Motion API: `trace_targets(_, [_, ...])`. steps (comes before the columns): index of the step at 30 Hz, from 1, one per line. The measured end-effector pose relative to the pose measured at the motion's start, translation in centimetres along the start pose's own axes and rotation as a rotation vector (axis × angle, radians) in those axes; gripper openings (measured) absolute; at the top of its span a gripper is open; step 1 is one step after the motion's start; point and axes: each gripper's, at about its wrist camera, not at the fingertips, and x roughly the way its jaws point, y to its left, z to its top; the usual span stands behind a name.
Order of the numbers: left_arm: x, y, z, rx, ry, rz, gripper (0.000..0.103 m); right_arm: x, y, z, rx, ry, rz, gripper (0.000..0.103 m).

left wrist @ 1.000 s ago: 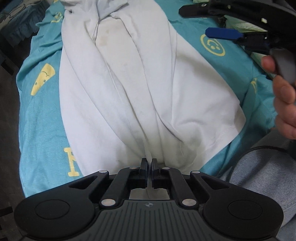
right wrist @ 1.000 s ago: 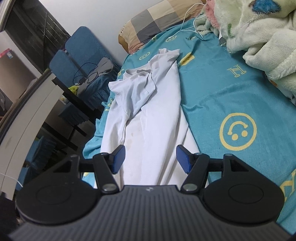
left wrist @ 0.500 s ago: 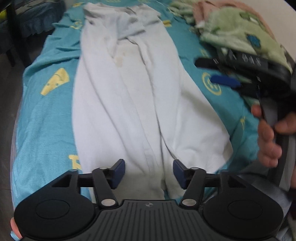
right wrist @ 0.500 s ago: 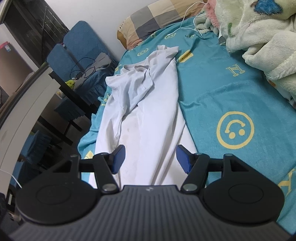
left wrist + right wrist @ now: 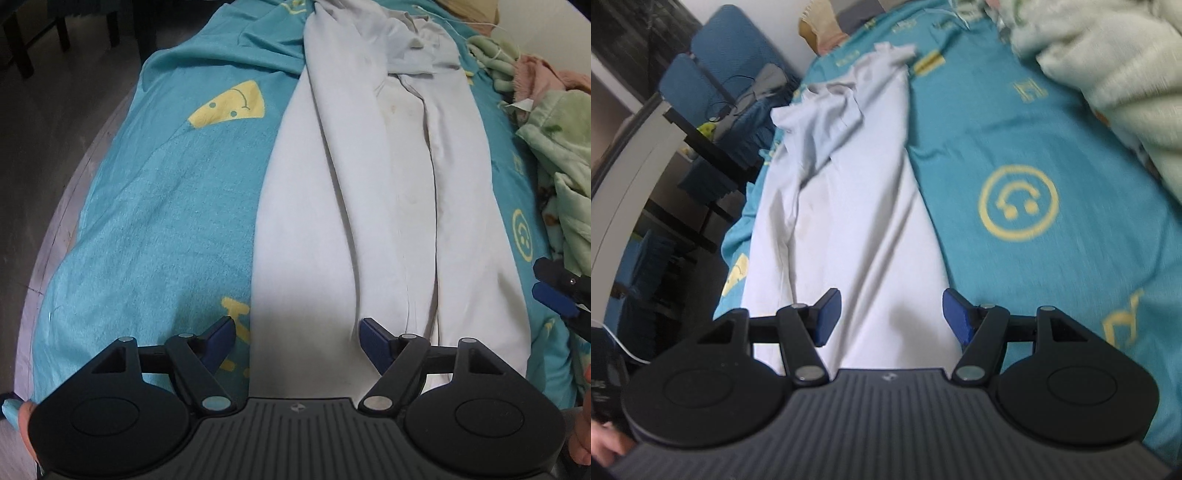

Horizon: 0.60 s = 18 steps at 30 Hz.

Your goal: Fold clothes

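Left wrist view, long white garment (image 5: pixel 369 206) creased lengthwise on teal bedspread (image 5: pixel 166 206), left gripper (image 5: pixel 297 338) just opened, empty.

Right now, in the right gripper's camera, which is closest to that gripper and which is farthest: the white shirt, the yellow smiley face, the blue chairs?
1. White shirt: right under the right gripper.
2. Yellow smiley face: further on, to the right, on the blanket.
3. Blue chairs: farthest, upper left, off the bed.
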Motion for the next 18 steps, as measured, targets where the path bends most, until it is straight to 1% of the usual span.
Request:
trace_targets(3, [0.2, 0.2, 0.0, -0.009, 0.003, -0.010, 0.078, 0.0, -0.4, -0.4, 0.033, 0.024, -0.004, 0.064])
trace_targets(7, [0.4, 0.5, -0.1, -0.019, 0.008, -0.027, 0.080, 1.0, -0.9, -0.9, 0.057, 0.085, -0.075, 0.064])
trace_targets(10, [0.6, 0.1, -0.5, -0.007, 0.031, -0.048, 0.080, 1.9, -1.4, -1.2, 0.079, 0.127, -0.089, 0.064])
trace_targets(11, [0.7, -0.1, -0.7, 0.005, 0.043, -0.055, 0.080, 2.0, -1.6, -1.2, 0.091, 0.135, -0.081, 0.064])
trace_targets(13, [0.8, -0.7, -1.1, 0.044, 0.080, -0.071, 0.080, 2.2, -2.2, -1.2, 0.134, 0.152, -0.034, 0.064])
trace_targets(14, [0.8, -0.9, -1.3, 0.053, 0.096, -0.080, 0.078, 2.3, -2.5, -1.2, 0.156, 0.161, -0.011, 0.064])
trace_targets(15, [0.8, -1.1, -1.5, 0.061, 0.113, -0.087, 0.075, 2.4, -2.8, -1.2, 0.176, 0.171, 0.013, 0.064])
trace_targets(17, [0.8, -1.4, -1.7, 0.087, 0.146, -0.092, 0.065, 2.4, -2.8, -1.5, 0.199, 0.208, 0.057, 0.064])
trace_targets(18, [0.8, -1.6, -1.8, 0.103, 0.161, -0.092, 0.061, 2.3, -2.6, -1.8, 0.194, 0.225, 0.066, 0.064])
